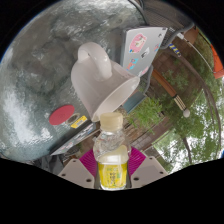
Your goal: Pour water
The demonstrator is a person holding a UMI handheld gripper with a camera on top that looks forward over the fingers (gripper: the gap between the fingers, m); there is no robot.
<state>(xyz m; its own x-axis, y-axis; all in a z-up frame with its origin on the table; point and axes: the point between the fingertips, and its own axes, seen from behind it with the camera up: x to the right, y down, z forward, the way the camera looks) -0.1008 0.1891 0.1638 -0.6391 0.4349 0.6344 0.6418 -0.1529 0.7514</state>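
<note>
A clear plastic bottle with a white cap and a yellow label is held between my fingers, both pink pads pressing its sides. My gripper is shut on it and tilted, so the scene looks rotated. The bottle's cap sits just below the rim of a white cup, whose open mouth faces the bottle. The cup rests on a grey marbled table. Water flow cannot be made out.
A red and yellow object lies on the table beside the cup. A white box with pink and blue print stands beyond the cup. Trees, a wooden structure and bright sky fill the far side.
</note>
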